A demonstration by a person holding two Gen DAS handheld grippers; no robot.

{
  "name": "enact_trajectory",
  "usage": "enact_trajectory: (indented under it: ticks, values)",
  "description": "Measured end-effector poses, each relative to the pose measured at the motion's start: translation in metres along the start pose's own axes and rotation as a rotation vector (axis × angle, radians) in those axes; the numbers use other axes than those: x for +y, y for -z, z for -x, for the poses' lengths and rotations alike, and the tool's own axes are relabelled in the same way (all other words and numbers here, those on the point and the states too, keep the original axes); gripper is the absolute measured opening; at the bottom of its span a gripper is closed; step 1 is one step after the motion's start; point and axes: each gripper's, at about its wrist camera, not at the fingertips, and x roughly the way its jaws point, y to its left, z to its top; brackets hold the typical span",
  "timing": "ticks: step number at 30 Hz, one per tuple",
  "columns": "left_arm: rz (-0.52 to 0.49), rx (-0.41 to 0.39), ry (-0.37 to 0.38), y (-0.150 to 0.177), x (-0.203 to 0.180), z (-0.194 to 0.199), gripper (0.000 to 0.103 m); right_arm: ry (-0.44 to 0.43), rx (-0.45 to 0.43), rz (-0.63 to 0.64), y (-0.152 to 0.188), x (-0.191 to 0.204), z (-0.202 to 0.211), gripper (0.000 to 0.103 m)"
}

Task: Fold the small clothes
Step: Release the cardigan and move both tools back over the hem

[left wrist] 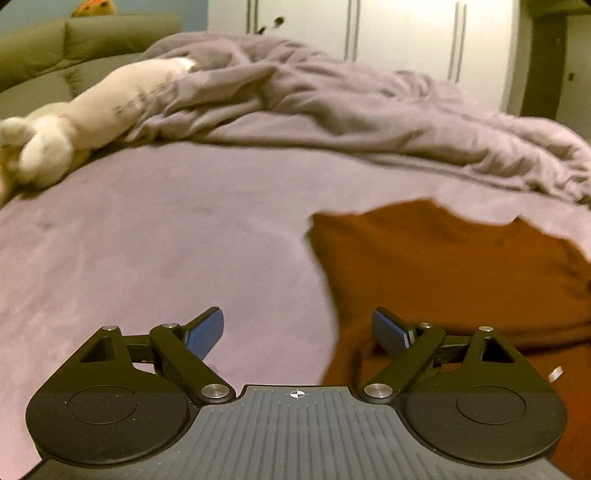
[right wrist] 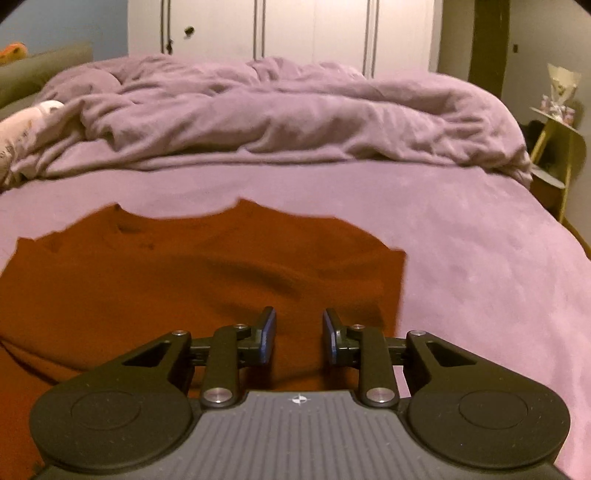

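Note:
A rust-orange garment (right wrist: 184, 288) lies spread on the purple bed sheet (right wrist: 461, 258); in the left wrist view the same garment (left wrist: 443, 266) fills the right side. My left gripper (left wrist: 299, 328) hovers over the garment's left edge, jaws wide apart, with nothing between the blue pads (left wrist: 205, 332). My right gripper (right wrist: 299, 332) is above the garment near its right edge. Its jaws stand a narrow gap apart, and no cloth is pinched between the pads (right wrist: 267, 332).
A crumpled purple duvet (right wrist: 277, 110) is heaped across the far half of the bed. A cream plush toy (left wrist: 74, 122) lies at the far left by a green headboard (left wrist: 55, 48). White wardrobes (right wrist: 295, 29) stand behind; a yellow side table (right wrist: 557, 147) is at the right.

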Motion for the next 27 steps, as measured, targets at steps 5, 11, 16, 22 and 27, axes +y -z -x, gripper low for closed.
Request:
enact_trajectory:
  ticks: [5,11,16,22,27]
  values:
    - [-0.005,0.048,0.100,-0.017,-0.043,-0.042,0.094,-0.064,0.010,0.029,-0.016,0.037,-0.023,0.025]
    - [-0.153,0.047,0.033,-0.003,-0.085,-0.089,0.101,-0.010,0.005,0.203,-0.004,0.067,-0.059,0.032]
    - [-0.117,0.073,0.043,-0.007,-0.077,-0.087,0.101,-0.031,0.034,0.104,-0.012,0.042,-0.059,0.050]
    - [-0.149,0.071,0.082,0.008,-0.062,-0.063,0.101,-0.050,0.029,0.072,0.018,0.011,-0.012,0.048]
    - [0.022,0.153,0.117,0.007,-0.036,-0.043,0.100,-0.078,-0.002,0.056,0.031,-0.017,0.013,0.048]
